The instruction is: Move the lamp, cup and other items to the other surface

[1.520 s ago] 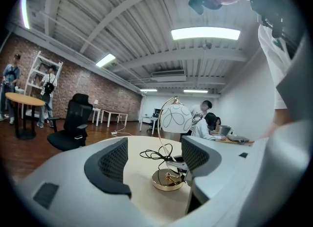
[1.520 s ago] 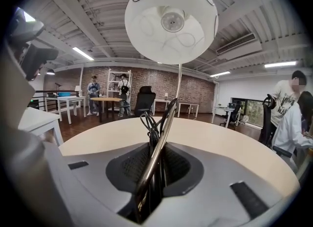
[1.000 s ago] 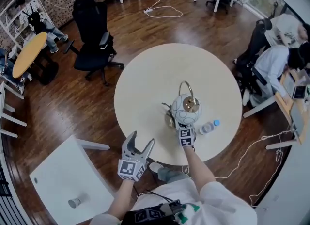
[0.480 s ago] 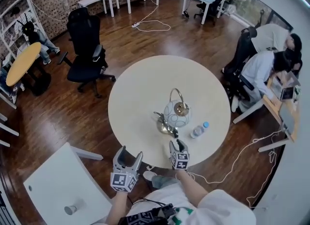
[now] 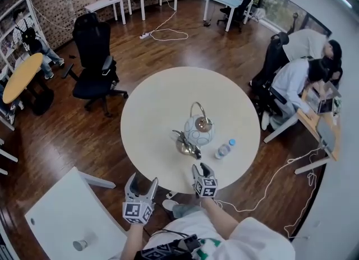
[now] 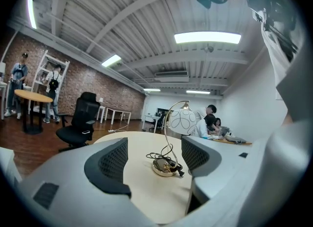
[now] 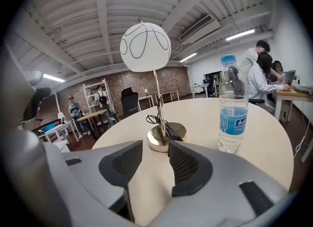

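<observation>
A lamp point(image 5: 197, 129) with a white patterned globe shade, a gold base and a coiled black cord stands on the round cream table point(image 5: 168, 93). A clear water bottle point(image 5: 223, 150) with a blue cap stands to its right. My right gripper point(image 5: 200, 167) hovers at the table's near edge, short of the lamp base point(image 7: 166, 137). Its jaws have just been opening, and nothing is between them point(image 7: 155, 155). My left gripper point(image 5: 143, 179) is off the table's near-left edge, wide open and empty point(image 6: 152, 148), facing the lamp point(image 6: 186, 122). A small cup point(image 5: 80, 245) sits on the white table point(image 5: 53, 214) at the lower left.
A black office chair point(image 5: 92, 57) stands left of the round table. People sit at a desk point(image 5: 314, 113) on the right, with cables on the floor below. A yellow round table point(image 5: 19, 77) and shelving are at the far left. The bottle point(image 7: 232, 116) stands right of the lamp.
My right gripper has drawn back from the lamp base to the table's near edge, and its jaws have parted. My left gripper has also pulled back toward me. The lamp and bottle stay put.
</observation>
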Available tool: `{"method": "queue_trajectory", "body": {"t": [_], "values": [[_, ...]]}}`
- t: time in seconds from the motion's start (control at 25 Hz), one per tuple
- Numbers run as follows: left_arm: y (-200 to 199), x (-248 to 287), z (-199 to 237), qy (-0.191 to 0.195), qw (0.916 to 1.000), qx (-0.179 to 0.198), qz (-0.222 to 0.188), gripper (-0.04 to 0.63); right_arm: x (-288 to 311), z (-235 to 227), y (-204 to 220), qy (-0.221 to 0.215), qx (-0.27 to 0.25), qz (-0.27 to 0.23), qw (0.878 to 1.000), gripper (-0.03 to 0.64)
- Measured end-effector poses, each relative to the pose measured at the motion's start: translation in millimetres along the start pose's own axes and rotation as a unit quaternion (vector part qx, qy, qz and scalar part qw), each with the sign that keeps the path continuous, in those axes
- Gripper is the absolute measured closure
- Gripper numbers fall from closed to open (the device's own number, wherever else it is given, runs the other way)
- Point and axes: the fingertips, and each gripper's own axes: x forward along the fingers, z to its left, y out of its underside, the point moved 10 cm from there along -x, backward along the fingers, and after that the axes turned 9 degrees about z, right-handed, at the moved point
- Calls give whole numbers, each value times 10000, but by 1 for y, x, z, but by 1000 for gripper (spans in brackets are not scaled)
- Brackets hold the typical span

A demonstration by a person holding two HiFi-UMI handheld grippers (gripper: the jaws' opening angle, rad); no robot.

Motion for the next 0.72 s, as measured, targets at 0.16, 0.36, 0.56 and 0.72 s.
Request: {"method": "queue_trajectory", "body": {"t": [0.16,0.36,0.56,0.72], "values": [[-4,-1,-5,71,10000,46,15,259,-3,-1,-2,30,16,-51,10000,416],[-5,4,-3,51,9999,100,-77,259,-5,-4,-7,61,19,-92,9999,415],[-12,5,4,16,9995,227,-225,259,-13,6,-21,-11,-378,-349,9987,416],[-28,-6,7,-81,9985,350,-416,259,-40,43,-63,-365,-1046,-1003,9888,416]]}}
